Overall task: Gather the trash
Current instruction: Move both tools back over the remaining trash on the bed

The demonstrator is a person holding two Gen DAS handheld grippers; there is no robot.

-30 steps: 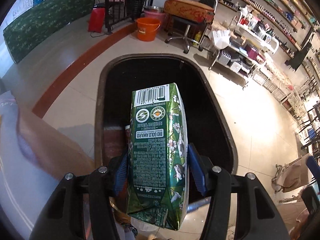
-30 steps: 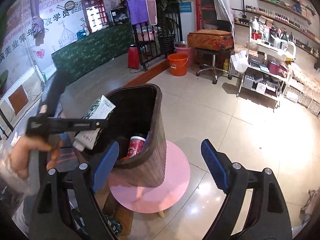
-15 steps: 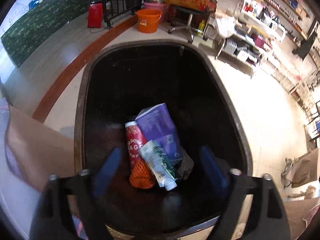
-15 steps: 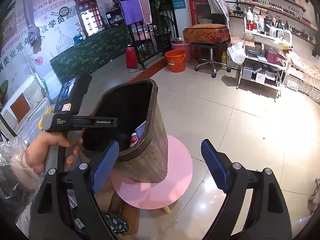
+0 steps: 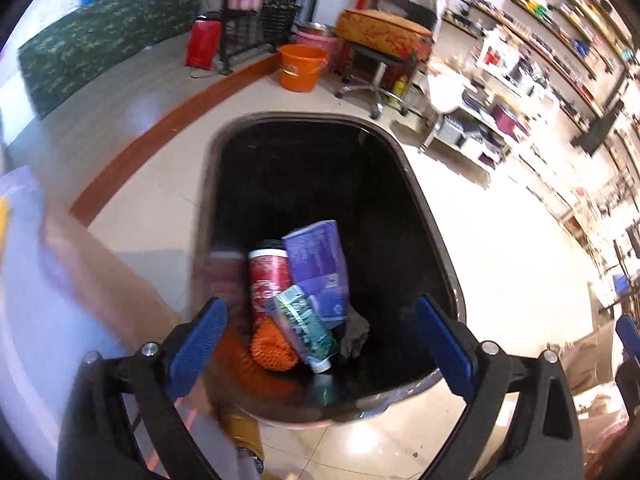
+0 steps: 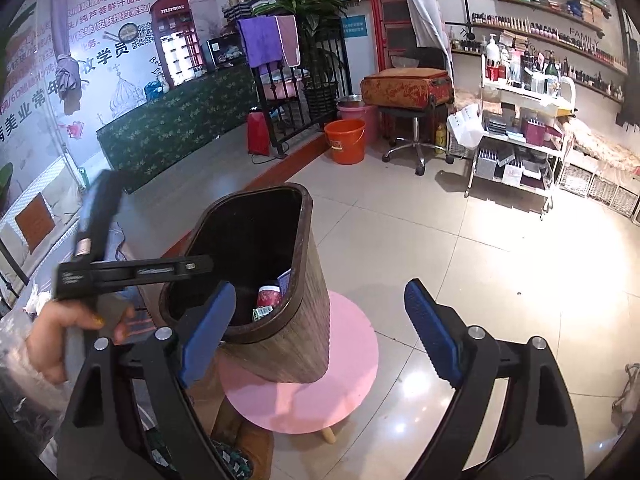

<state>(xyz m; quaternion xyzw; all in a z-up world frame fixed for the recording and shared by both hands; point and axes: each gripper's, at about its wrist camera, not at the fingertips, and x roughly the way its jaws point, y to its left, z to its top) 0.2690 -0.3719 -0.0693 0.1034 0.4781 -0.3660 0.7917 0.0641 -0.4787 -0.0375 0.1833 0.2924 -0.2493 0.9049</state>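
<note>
Left gripper [image 5: 320, 332]: your jaws are opening wide above the bin's mouth, and nothing sits between the blue pads.
Right gripper [image 6: 316, 328]: your jaws stand spread and empty, pointing at the bin's near side from beside it.
Left hand [image 6: 60, 328]: seen from your right wrist, it grips the handle of the left tool just beside the bin's rim.
Trash bin [image 6: 296, 320]: dark inside, wood-grain outside, standing upright on the pink stool [image 6: 312, 384].
Green carton [image 5: 304, 326]: lies at the bottom of the bin, tilted, cap end toward you, resting on the other trash.
Red can [image 5: 268, 276]: lies in the bin, touching the carton's left side.
Purple pouch [image 5: 318, 264]: leans against the can, just behind the carton.
Orange net [image 5: 272, 348]: bunched at the bin floor under the carton's near end.
Floor [image 6: 500, 272]: pale glossy tiles around the stool.
Orange bucket [image 6: 346, 140]: well apart, near the black railing.
</note>
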